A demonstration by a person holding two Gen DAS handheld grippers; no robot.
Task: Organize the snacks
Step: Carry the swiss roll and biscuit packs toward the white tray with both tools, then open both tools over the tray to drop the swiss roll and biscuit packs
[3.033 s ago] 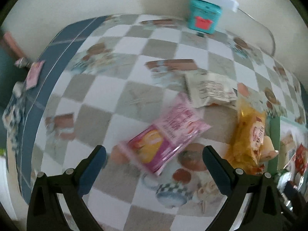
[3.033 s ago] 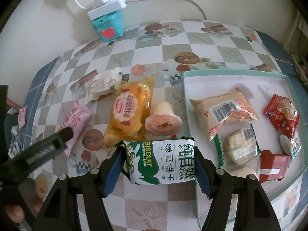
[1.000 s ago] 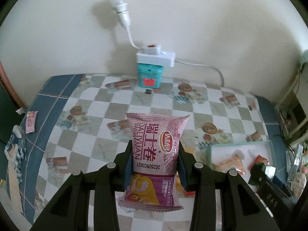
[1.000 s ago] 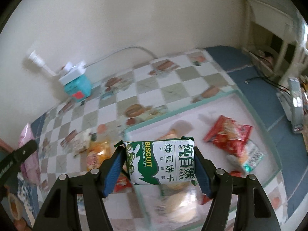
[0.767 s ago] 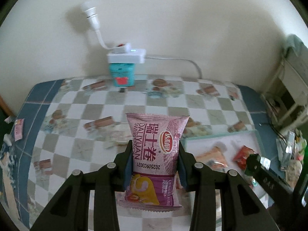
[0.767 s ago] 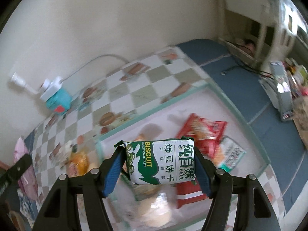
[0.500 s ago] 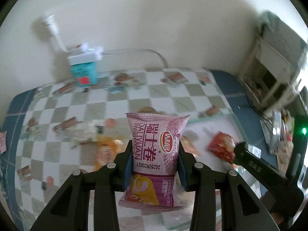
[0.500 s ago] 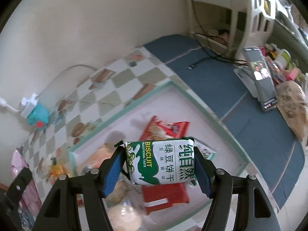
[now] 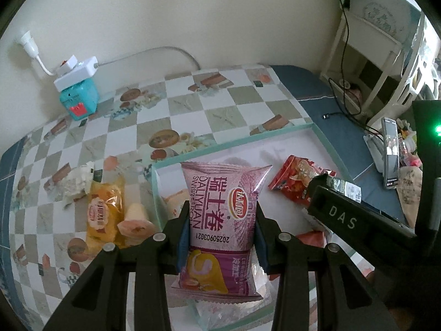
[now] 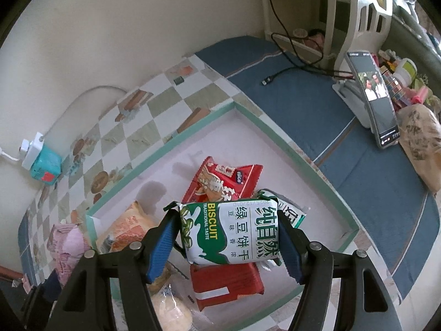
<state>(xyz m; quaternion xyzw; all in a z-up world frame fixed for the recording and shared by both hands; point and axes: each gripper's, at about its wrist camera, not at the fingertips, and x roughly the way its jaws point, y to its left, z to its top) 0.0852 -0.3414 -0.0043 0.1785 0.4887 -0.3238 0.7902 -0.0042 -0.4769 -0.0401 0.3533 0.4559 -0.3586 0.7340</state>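
Left gripper (image 9: 220,234) fingers clamped on pink pack (image 9: 220,220), right gripper (image 10: 228,237) fingers squeezing green biscuit pack (image 10: 231,234), both above tray (image 10: 289,143) holding red packs (image 10: 223,182).

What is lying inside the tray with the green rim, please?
The tray holds a red snack packet, a red box, an orange-wrapped pastry, a pale bun and a green-white packet. The held biscuit pack covers whatever lies beneath it.
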